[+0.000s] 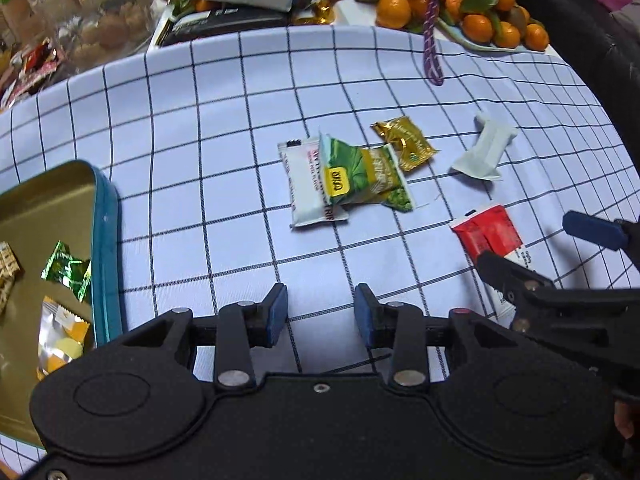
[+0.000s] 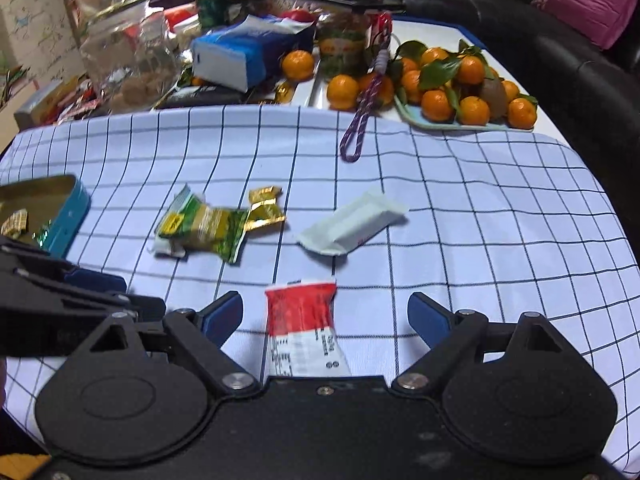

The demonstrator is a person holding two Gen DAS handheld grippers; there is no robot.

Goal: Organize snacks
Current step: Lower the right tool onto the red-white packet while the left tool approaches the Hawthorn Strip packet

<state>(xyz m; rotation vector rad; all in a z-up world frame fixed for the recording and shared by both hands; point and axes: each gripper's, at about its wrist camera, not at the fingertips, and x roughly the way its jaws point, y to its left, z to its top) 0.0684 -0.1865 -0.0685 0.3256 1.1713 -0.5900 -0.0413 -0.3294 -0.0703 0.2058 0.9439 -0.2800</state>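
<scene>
A blue tin [image 1: 106, 248] with a gold inside holds several snacks at the left; it also shows in the right wrist view [image 2: 68, 216]. On the checked cloth lie a green packet [image 1: 360, 176] over a white bar [image 1: 304, 188], a gold packet [image 1: 404, 142], a white packet [image 1: 486, 148] and a red-and-white packet [image 1: 490, 234]. My left gripper [image 1: 321, 314] is open and empty above bare cloth. My right gripper [image 2: 326, 316] is wide open, with the red-and-white packet [image 2: 302, 312] lying between its fingers, untouched.
Along the far edge stand a tray of mandarins [image 2: 468, 92], a blue tissue pack [image 2: 248, 54], jars and a clear bag [image 2: 128, 60]. A purple cord [image 2: 362, 124] lies on the cloth. A dark sofa [image 2: 580, 64] runs along the right.
</scene>
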